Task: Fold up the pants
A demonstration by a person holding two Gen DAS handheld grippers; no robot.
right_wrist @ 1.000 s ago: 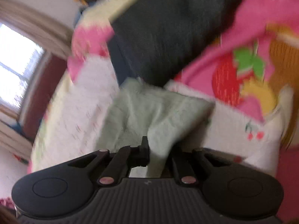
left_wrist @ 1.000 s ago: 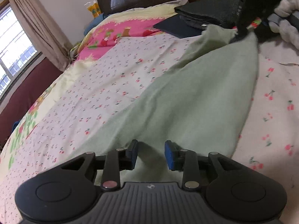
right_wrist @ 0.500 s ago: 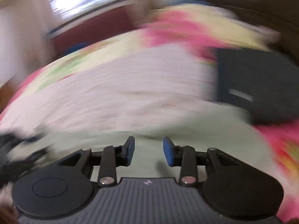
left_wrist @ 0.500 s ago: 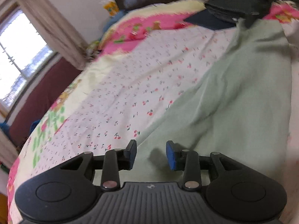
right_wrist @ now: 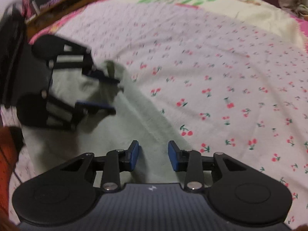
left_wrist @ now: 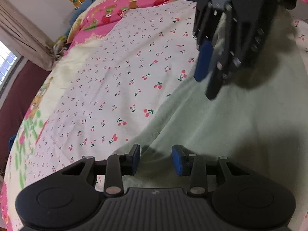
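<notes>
- The bed [left_wrist: 134,61] has a cherry sheet, so the green pants [left_wrist: 231,134] can lie flat for folding.
- The left gripper [left_wrist: 156,159] and the right gripper [right_wrist: 153,155] are both spread apart, holding nothing, just above the pants, maybe picking a spot to grab.

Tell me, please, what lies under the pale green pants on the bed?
The pale green pants lie spread on the white cherry-print bedsheet, which shows all along their edge. What lies under the cloth itself is covered.
</notes>
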